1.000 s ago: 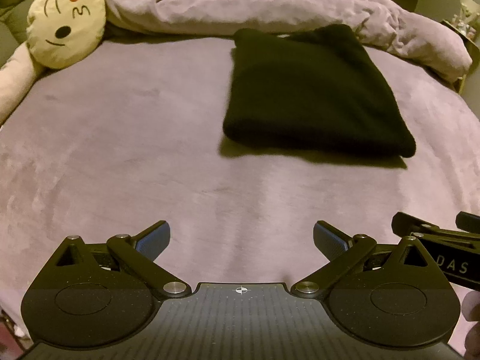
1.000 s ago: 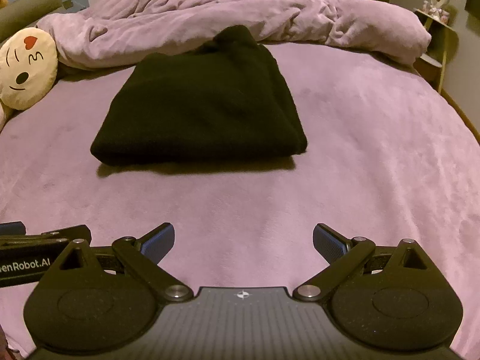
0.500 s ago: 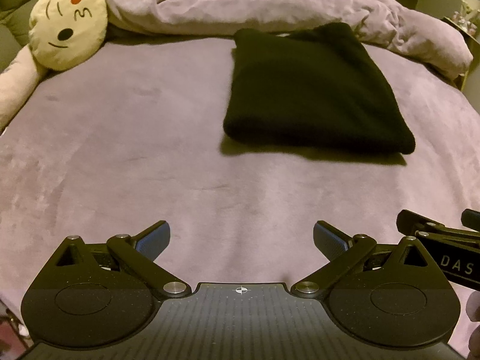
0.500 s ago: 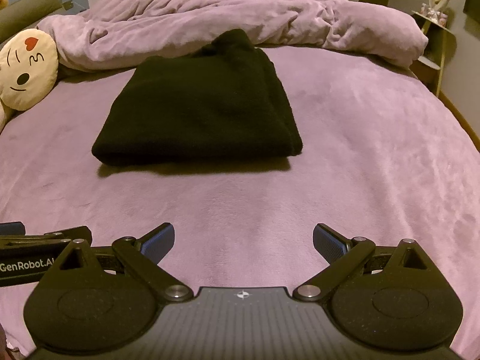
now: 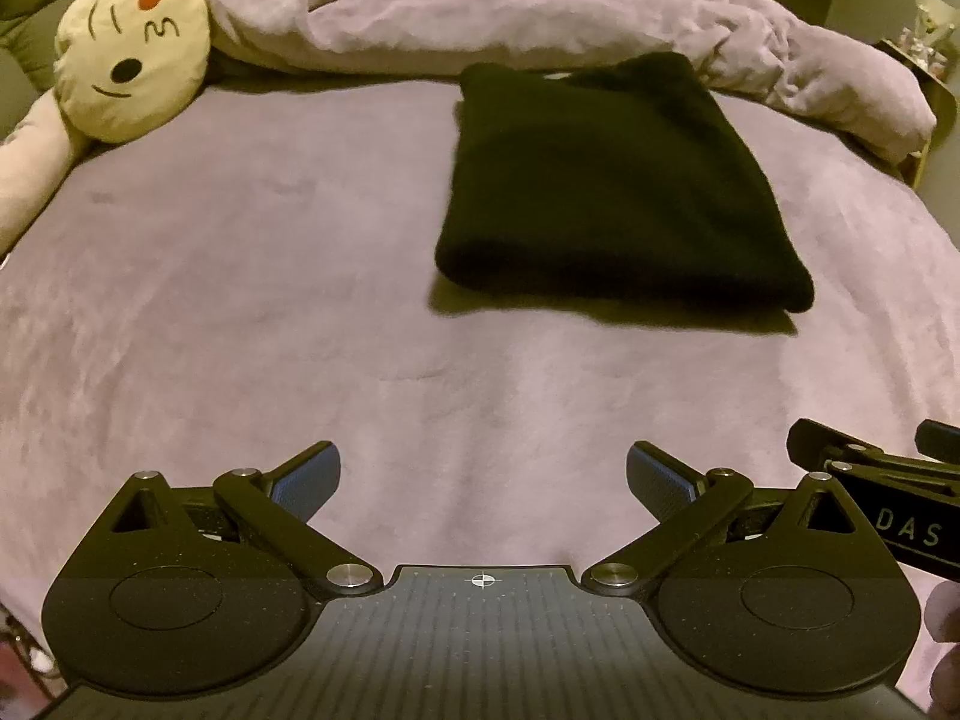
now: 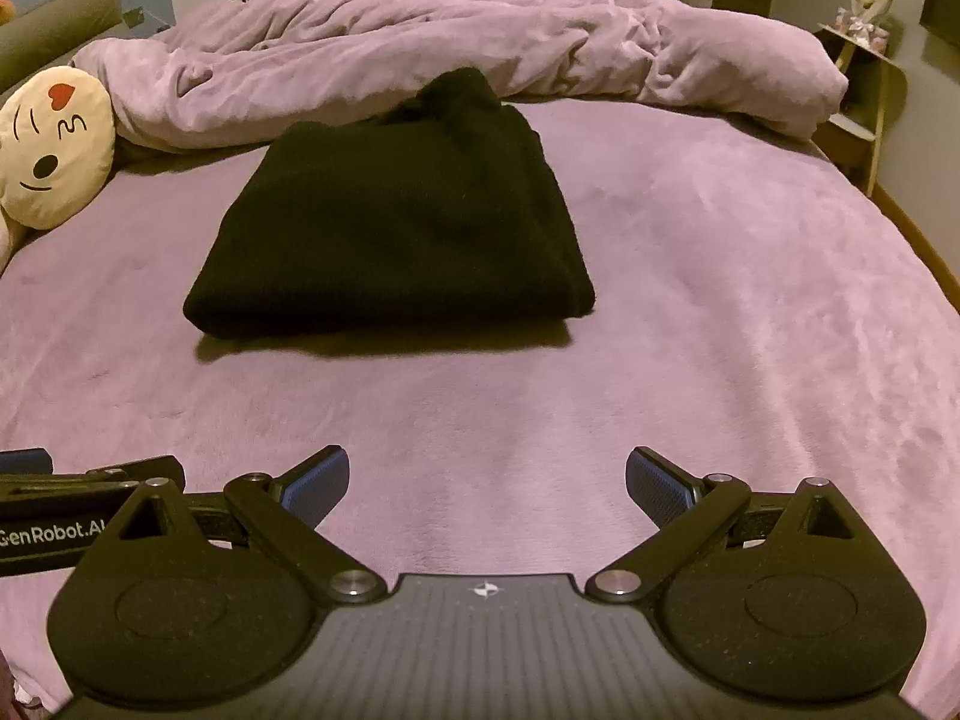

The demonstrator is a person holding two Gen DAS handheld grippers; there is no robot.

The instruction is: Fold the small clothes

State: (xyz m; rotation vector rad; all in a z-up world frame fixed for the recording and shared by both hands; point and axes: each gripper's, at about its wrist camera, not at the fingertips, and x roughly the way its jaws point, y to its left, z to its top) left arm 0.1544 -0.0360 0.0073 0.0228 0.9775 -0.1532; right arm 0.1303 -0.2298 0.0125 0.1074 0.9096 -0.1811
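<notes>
A black garment point(image 5: 612, 186) point(image 6: 396, 228) lies folded into a thick rectangle on the mauve bed cover point(image 5: 240, 300) point(image 6: 720, 300). My left gripper point(image 5: 483, 483) hovers open over the near part of the bed, well short of the garment, with nothing between its blue-padded fingers. My right gripper point(image 6: 486, 483) is open too and equally empty, level with the left one. Each gripper shows at the edge of the other's view: the right gripper point(image 5: 888, 480) and the left gripper point(image 6: 72, 492).
A bunched mauve duvet point(image 5: 510, 18) point(image 6: 468, 54) runs along the far side of the bed, right behind the garment. A round cream face cushion point(image 5: 132, 54) point(image 6: 51, 144) lies at the far left. A small shelf point(image 6: 864, 90) stands beyond the bed's right edge.
Both grippers have drawn back slightly from the folded garment, which looks a little smaller and farther. Both stay open; the garment has not moved.
</notes>
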